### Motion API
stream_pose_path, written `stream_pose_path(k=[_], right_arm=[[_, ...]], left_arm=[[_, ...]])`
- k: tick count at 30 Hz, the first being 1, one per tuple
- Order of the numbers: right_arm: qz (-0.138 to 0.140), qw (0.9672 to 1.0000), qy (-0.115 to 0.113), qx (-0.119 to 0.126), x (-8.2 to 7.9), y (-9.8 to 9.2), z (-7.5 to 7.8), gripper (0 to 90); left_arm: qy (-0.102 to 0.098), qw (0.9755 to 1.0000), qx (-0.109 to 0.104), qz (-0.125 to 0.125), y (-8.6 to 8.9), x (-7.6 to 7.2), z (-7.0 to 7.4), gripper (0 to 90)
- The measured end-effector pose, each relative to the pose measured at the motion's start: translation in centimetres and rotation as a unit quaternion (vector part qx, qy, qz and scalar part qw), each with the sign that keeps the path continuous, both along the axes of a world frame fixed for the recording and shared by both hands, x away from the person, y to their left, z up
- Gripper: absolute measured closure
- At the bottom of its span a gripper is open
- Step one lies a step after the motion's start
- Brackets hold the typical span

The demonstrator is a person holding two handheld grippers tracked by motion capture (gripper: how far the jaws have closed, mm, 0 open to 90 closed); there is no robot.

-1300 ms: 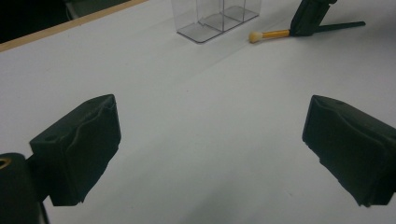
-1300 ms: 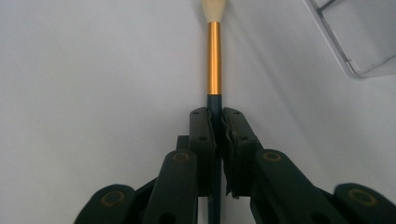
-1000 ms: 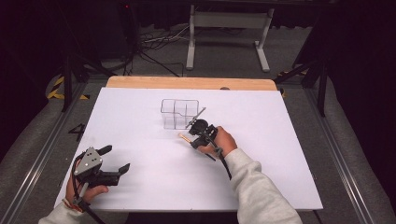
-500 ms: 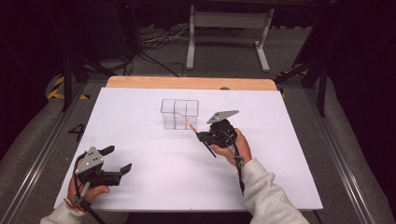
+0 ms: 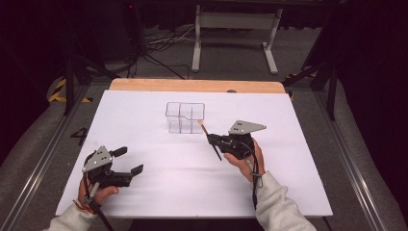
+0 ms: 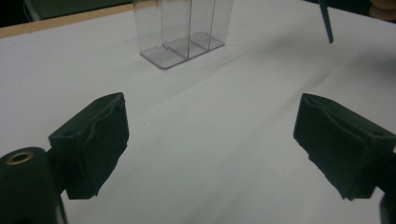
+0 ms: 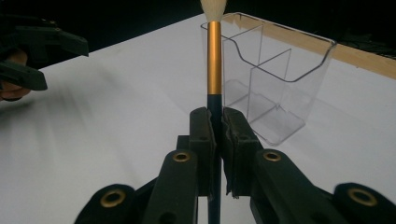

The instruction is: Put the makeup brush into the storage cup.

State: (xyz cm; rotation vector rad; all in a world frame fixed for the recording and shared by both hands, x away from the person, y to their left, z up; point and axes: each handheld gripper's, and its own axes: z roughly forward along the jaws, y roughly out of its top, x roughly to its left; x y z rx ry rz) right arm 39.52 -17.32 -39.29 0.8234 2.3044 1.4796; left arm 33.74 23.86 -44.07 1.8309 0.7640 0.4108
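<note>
Gold-banded dark brush (image 7: 214,60), clear organizer (image 7: 275,70)

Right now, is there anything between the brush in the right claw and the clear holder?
Nothing visible. The brush, clamped in the right claw, points its bristles toward the clear holder, with bare white table between them.

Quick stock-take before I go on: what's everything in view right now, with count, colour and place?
brush: one, dark handle, gold ferrule, pale bristles; clamped in the right tool, tip near the organiser.
organiser: one, clear plastic with compartments; far middle of the sheet, nothing in it.
sheet: one, white; covers the table.
table: one, wooden edge at the far side.
stand: one, grey; on the floor behind the table.
left tool: black, jaws apart, nothing between them; near left.
right tool: black, shut on the brush; right of centre.
</note>
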Motion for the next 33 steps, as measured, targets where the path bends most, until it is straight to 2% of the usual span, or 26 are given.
stream_pose_path(k=[2,4,7,9,12,14,15,16,23,25,26,28,30,32,33], right_arm=[[0.0,1.0,-0.002,0.001,0.0,0.0,-0.2,84.1],[0.001,0.9999,-0.013,0.011,-0.2,-0.2,-0.4,84.1],[0.002,0.9994,-0.026,0.022,-0.3,-0.3,-0.4,84.0],[0.005,0.9987,-0.035,0.037,-0.5,-0.4,-0.3,84.1],[0.002,0.9985,-0.037,0.039,-0.6,-0.4,-0.3,84.0],[0.002,0.9982,-0.039,0.047,-0.8,-0.5,-0.4,84.1],[0.005,0.9981,-0.042,0.044,-0.9,-0.4,-0.4,84.1],[0.007,0.9975,-0.047,0.052,-1.0,-0.4,-0.3,84.0],[0.012,0.996,-0.06,0.065,-1.4,-0.2,-0.3,84.0],[0.015,0.9957,-0.06,0.068,-1.5,-0.1,-0.2,84.1],[0.016,0.9953,-0.063,0.072,-1.6,-0.1,-0.3,84.0],[0.02,0.995,-0.064,0.074,-1.6,0.0,-0.2,84.1],[0.022,0.9939,-0.069,0.082,-1.7,0.0,-0.2,84.0],[0.024,0.9939,-0.069,0.083,-1.7,0.1,-0.2,84.0],[0.026,0.9933,-0.072,0.087,-1.8,0.1,-0.2,84.0]], left_arm=[[-0.003,1.0,-0.002,-0.004,-0.2,0.2,0.3,12.4],[-0.003,0.9998,-0.014,-0.014,-0.8,0.5,0.6,15.8],[0.001,0.9991,-0.027,-0.031,-2.3,1.1,1.0,18.5],[-0.013,0.9991,-0.028,-0.031,-3.3,1.4,1.2,20.2],[-0.014,0.9987,-0.037,-0.033,-4.1,1.7,1.0,23.9],[-0.013,0.9987,-0.034,-0.037,-5.0,2.0,1.0,22.4],[-0.009,0.9981,-0.039,-0.047,-5.3,2.2,1.1,20.9],[-0.01,0.9979,-0.04,-0.049,-5.6,2.2,1.2,20.8],[-0.032,0.9961,-0.05,-0.066,-7.6,3.0,2.4,10.2],[-0.046,0.9953,-0.045,-0.072,-8.1,3.2,2.7,5.3],[-0.05,0.9947,-0.05,-0.075,-8.2,3.2,2.9,3.2],[-0.059,0.9947,-0.047,-0.07,-8.7,3.3,3.2,1.9],[-0.063,0.9927,-0.067,-0.079,-9.2,3.4,3.5,1.9],[-0.065,0.9922,-0.071,-0.08,-9.3,3.4,3.7,3.1],[-0.063,0.991,-0.082,-0.084,-9.6,3.4,3.8,3.4]])
